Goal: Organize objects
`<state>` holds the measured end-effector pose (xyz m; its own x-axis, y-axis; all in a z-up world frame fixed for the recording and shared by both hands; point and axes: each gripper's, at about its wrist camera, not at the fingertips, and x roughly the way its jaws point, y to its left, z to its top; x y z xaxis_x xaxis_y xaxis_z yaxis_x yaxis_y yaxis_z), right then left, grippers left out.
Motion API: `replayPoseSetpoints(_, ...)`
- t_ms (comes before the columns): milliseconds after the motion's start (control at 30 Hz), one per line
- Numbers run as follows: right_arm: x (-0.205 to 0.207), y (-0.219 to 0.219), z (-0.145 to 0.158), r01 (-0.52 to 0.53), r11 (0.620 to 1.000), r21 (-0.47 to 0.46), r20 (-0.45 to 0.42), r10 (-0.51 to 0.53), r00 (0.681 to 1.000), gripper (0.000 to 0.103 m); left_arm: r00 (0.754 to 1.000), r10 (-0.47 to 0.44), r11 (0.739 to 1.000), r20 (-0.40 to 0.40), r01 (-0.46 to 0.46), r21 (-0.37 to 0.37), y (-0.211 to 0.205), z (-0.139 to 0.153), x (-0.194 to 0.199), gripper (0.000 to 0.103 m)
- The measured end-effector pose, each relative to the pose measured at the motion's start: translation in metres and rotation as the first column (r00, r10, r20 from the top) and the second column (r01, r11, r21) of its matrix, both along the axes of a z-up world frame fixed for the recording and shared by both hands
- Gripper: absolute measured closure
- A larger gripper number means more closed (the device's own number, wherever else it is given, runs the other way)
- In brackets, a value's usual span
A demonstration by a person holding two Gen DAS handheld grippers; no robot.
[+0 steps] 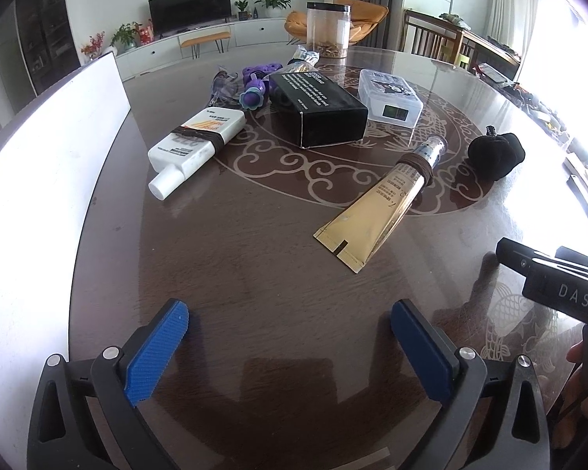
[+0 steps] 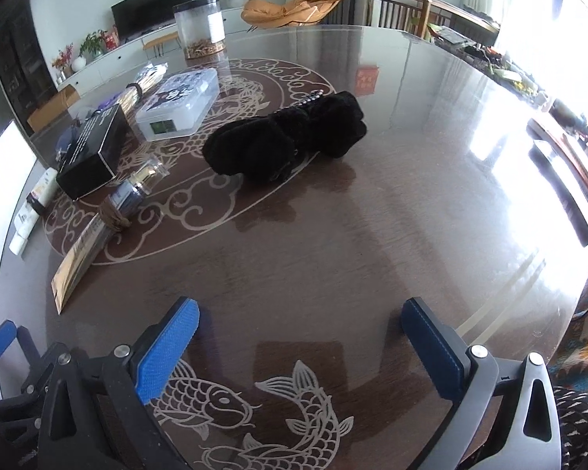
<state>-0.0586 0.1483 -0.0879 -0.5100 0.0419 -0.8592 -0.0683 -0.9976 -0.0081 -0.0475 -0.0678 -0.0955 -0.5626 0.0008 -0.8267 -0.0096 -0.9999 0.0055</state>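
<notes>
Grippers: the left gripper (image 1: 290, 344) and the right gripper (image 2: 300, 346) both hover above the table (image 1: 254, 258) with jaws spread wide and nothing between the blue pads.

Gold tube (image 1: 376, 211): lies flat at 1 o'clock from the left gripper, crimped end nearest, cap end pointing away, with a dark band around the neck. Judged light, soft-walled and slightly slick. Grip across the firm shoulder beside the band; a grip on the flat body may squeeze the contents or slip.

White bottle (image 1: 198, 143): lies at 11 o'clock, cap toward the gripper, also banded. Judged rigid and light. Grip across the narrow sides of the body.

Black box (image 1: 319, 111): at 12 o'clock, beyond the tube. Judged stiff cardboard; its width may exceed the jaw opening, so take it across the short side.

Black plush item (image 2: 286, 139): at 12 o'clock from the right gripper, near the clear case (image 2: 178, 102). Judged soft, light and compressible; close fully on the centre mass, clear of the bead chain.
</notes>
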Motion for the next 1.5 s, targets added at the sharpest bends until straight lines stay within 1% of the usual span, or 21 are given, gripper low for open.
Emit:
replayPoseSetpoints(200, 0.002, -0.014, 0.0, -0.083, 0.997, 0.003, 0.004, 0.083, 0.997, 0.0, 1.0, 0.0, 1.0, 0.0, 0.0, 0.0, 0.0, 0.0, 0.0, 0.0)
replayPoseSetpoints(333, 0.002, -0.015, 0.0, -0.095, 0.995, 0.003, 0.008, 0.095, 0.995, 0.0, 1.0, 0.0, 1.0, 0.0, 0.0, 0.0, 0.0, 0.0, 0.0, 0.0)
replayPoseSetpoints(400, 0.002, -0.015, 0.0, -0.106, 0.994, 0.002, 0.02, 0.106, 0.994, 0.0, 1.0, -0.001, 1.0, 0.0, 0.001, 0.0, 0.0, 0.0, 0.0, 0.0)
replayPoseSetpoints(533, -0.001, -0.014, 0.001, -0.169, 0.986, -0.002, 0.068, 0.169, 0.983, 0.0, 1.0, -0.001, 1.0, 0.0, 0.001, 0.0, 0.0, 0.0, 0.0, 0.0)
replayPoseSetpoints(633, -0.001, -0.012, 0.001, -0.174, 0.985, -0.003, 0.07, 0.174, 0.982, 0.0, 1.0, -0.008, 1.0, 0.005, 0.008, 0.0, 0.0, 0.0, -0.001, 0.0)
replayPoseSetpoints(700, 0.0, -0.012, 0.001, -0.173, 0.985, -0.002, 0.062, 0.172, 0.983, 0.0, 0.999, -0.032, 0.999, 0.039, 0.033, -0.009, 0.0, 0.002, -0.006, 0.0)
replayPoseSetpoints(733, 0.001, -0.012, 0.001, -0.172, 0.985, -0.002, 0.057, 0.172, 0.983, 0.0, 0.998, -0.039, 0.999, 0.054, 0.04, -0.026, 0.001, 0.004, -0.01, 0.0)
replayPoseSetpoints(767, 0.001, -0.012, 0.001, -0.172, 0.985, -0.001, 0.054, 0.171, 0.984, 0.0, 0.998, -0.044, 0.998, 0.049, 0.047, -0.049, 0.002, 0.008, -0.013, 0.0)
replayPoseSetpoints(833, 0.001, -0.012, 0.001, -0.168, 0.986, -0.001, 0.048, 0.168, 0.985, 0.0, 0.998, -0.068, 0.995, 0.004, 0.068, -0.067, 0.005, 0.024, -0.02, 0.0)
replayPoseSetpoints(900, 0.001, -0.012, 0.0, -0.162, 0.987, 0.0, 0.043, 0.162, 0.986, 0.0, 0.994, -0.11, 0.993, -0.014, 0.109, -0.048, 0.012, 0.037, -0.034, 0.0)
replayPoseSetpoints(967, 0.0, -0.012, 0.0, -0.158, 0.987, 0.0, 0.039, 0.158, 0.987, 0.0, 0.986, -0.169, 0.985, -0.003, 0.168, -0.037, 0.026, 0.042, -0.05, 0.0)
replayPoseSetpoints(1033, 0.0, -0.012, 0.001, -0.158, 0.987, 0.001, 0.038, 0.158, 0.987, 0.0, 0.979, -0.206, 0.976, 0.0, 0.205, -0.066, 0.042, 0.04, -0.066, 0.0)
replayPoseSetpoints(1100, 0.0, -0.012, 0.001, -0.158, 0.987, 0.001, 0.037, 0.158, 0.987, 0.0, 0.974, -0.225, 0.969, 0.026, 0.226, -0.101, 0.057, 0.031, -0.08, 0.0)
replayPoseSetpoints(1233, -0.001, -0.013, 0.0, -0.161, 0.987, 0.0, 0.036, 0.161, 0.986, 0.0, 0.957, -0.286, 0.95, 0.053, 0.291, -0.116, 0.076, 0.018, -0.097, 0.0)
replayPoseSetpoints(1300, -0.001, -0.013, 0.0, -0.16, 0.987, 0.0, 0.036, 0.16, 0.986, 0.0, 0.955, -0.286, 0.95, 0.074, 0.293, -0.112, 0.079, 0.011, -0.106, 0.0)
replayPoseSetpoints(1333, -0.001, -0.013, 0.0, -0.16, 0.987, 0.0, 0.036, 0.16, 0.986, 0.0, 0.956, -0.281, 0.953, 0.084, 0.288, -0.097, 0.078, 0.008, -0.109, 0.0)
replayPoseSetpoints(1367, -0.001, -0.013, 0.0, -0.16, 0.987, 0.0, 0.036, 0.16, 0.986, 0.0, 0.958, -0.275, 0.958, 0.081, 0.28, -0.06, 0.075, 0.008, -0.111, 0.0)
replayPoseSetpoints(1433, -0.001, -0.013, 0.0, -0.16, 0.987, 0.0, 0.036, 0.16, 0.986, 0.0, 0.962, -0.252, 0.967, 0.103, 0.254, -0.004, 0.069, 0.005, -0.118, 0.0)
replayPoseSetpoints(1500, -0.001, -0.013, 0.0, -0.16, 0.987, 0.0, 0.036, 0.16, 0.986, 0.0, 0.97, -0.225, 0.974, 0.094, 0.225, 0.003, 0.064, 0.005, -0.121, 0.0)
